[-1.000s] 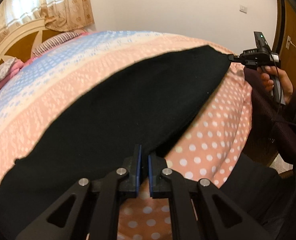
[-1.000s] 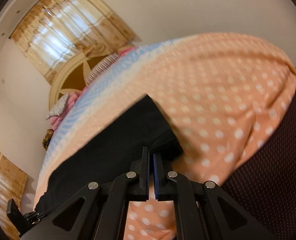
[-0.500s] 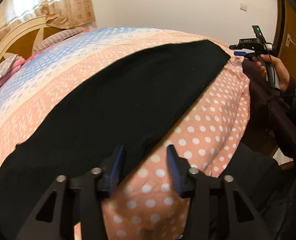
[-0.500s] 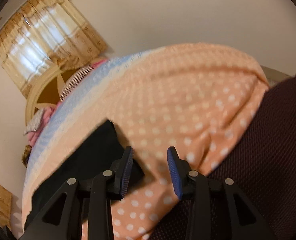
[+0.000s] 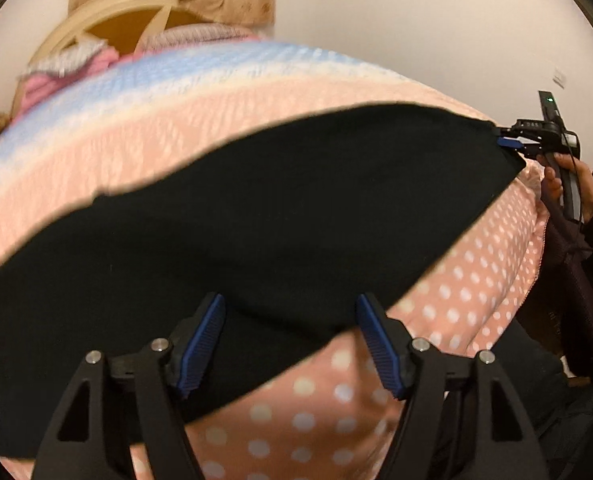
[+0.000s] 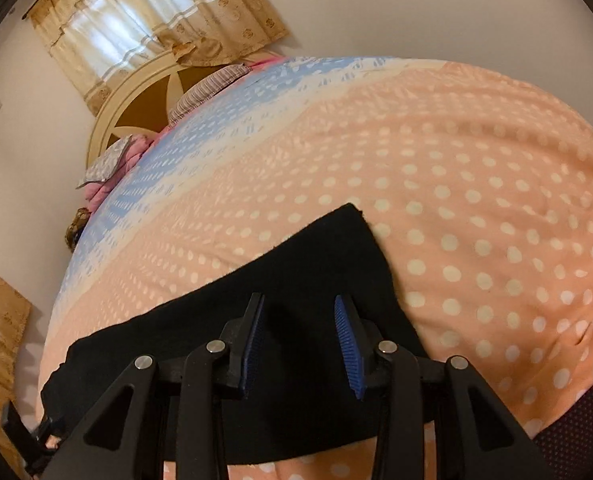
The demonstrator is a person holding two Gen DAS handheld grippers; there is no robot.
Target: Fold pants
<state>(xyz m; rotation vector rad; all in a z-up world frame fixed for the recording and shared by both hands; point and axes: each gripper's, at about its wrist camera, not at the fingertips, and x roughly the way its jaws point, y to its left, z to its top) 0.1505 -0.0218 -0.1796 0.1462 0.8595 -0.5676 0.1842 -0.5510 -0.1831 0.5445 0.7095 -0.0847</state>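
Both grippers have let go: left gripper [image 5: 290, 340] jaws opening, right gripper [image 6: 300, 344] apart, nothing clamped. Pants [image 5: 256, 220] lie flat on bedspread [image 5: 476, 288]; that fold looks placed.

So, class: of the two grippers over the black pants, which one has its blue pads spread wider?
The left gripper: its jaws are opening, wider than the right gripper, and span the pants' near edge without pinching.
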